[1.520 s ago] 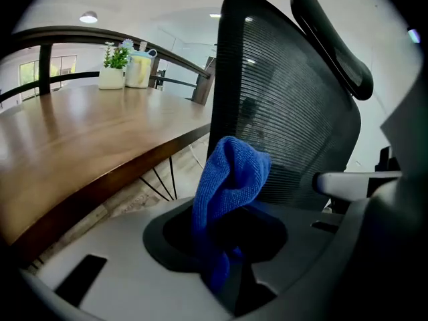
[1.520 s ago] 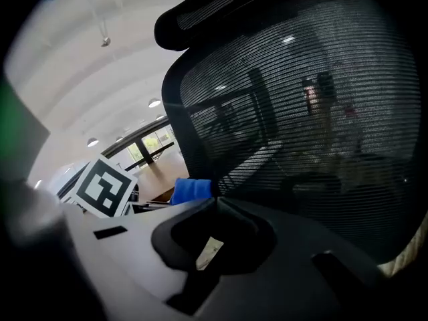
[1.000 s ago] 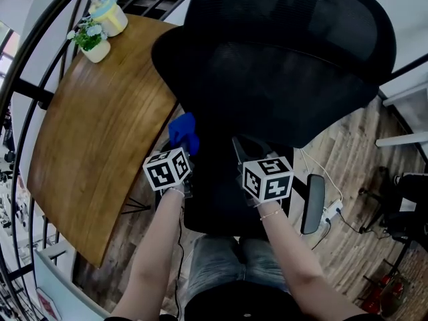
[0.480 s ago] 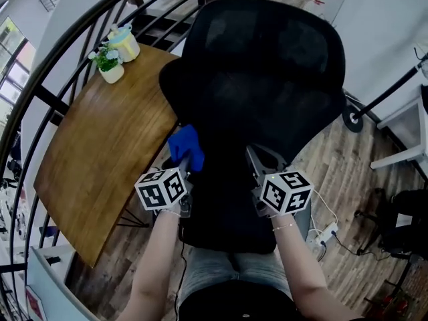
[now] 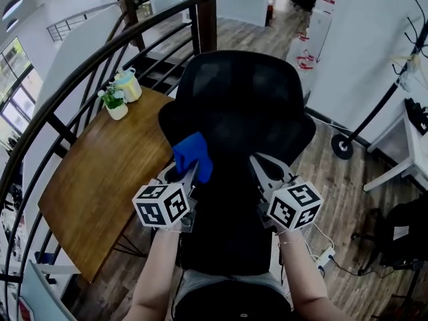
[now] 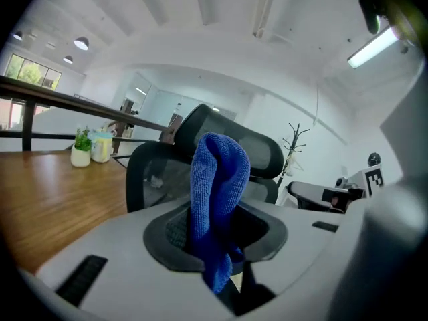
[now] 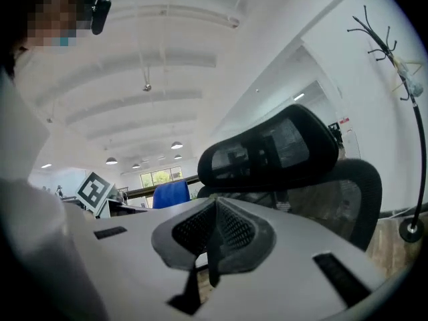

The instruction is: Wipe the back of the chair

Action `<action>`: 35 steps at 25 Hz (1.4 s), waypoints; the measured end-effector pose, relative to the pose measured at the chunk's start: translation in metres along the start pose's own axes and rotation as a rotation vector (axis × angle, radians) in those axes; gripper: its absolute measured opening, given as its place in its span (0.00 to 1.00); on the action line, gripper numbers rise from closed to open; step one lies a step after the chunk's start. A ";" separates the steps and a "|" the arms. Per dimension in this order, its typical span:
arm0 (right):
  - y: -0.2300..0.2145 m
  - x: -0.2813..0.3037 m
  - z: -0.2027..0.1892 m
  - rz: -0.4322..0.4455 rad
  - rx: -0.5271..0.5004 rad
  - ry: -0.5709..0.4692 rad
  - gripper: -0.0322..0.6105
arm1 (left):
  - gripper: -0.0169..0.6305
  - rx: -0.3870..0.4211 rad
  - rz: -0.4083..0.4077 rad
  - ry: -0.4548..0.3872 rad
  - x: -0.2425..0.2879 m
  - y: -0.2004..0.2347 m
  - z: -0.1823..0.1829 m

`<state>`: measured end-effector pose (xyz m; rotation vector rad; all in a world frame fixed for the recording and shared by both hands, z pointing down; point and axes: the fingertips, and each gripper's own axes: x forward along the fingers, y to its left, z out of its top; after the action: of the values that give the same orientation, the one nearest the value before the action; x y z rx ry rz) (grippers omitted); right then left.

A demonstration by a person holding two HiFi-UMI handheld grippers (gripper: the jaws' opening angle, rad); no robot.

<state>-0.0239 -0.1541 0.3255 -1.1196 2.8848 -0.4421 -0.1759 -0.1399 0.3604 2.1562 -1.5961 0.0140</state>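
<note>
A wood-plank floor (image 5: 348,172) and a curved black railing (image 5: 73,92) frame the head view, where a black mesh office chair (image 5: 241,105) stands straight ahead of the person, its back turned toward them. To its left is a wooden table (image 5: 100,179) carrying a small potted plant (image 5: 116,104) and a yellow container (image 5: 129,85) at its far corner. A coat stand (image 5: 374,112) rises at the far right. The left gripper (image 5: 190,171) holds a blue cloth (image 5: 194,154) up by the chair's left edge; whether the cloth touches the backrest cannot be told from here. The right gripper (image 5: 259,162) hangs just beside it, over the near middle of the backrest. In the left gripper view, the jaws are clamped on the cloth (image 6: 217,186), which stands upright in a fold between them. The chair (image 6: 241,146) lies beyond the cloth, the table (image 6: 47,192) stretches away to the left, and the plant (image 6: 81,149) and container (image 6: 102,146) stand side by side at its far end. In the right gripper view, the jaws are pressed together with nothing between them. The chair's headrest (image 7: 267,149) and mesh back loom ahead, the cloth (image 7: 170,194) shows at the left, and the coat stand (image 7: 394,52) reaches up at the right.
</note>
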 end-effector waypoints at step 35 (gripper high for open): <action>0.028 -0.062 0.004 -0.051 -0.099 -0.050 0.09 | 0.20 0.130 -0.124 -0.066 -0.030 -0.091 -0.005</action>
<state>0.0039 -0.0942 0.3092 -1.2021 2.8685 -0.2711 -0.1017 -0.0899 0.3250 2.3747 -1.5328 0.0087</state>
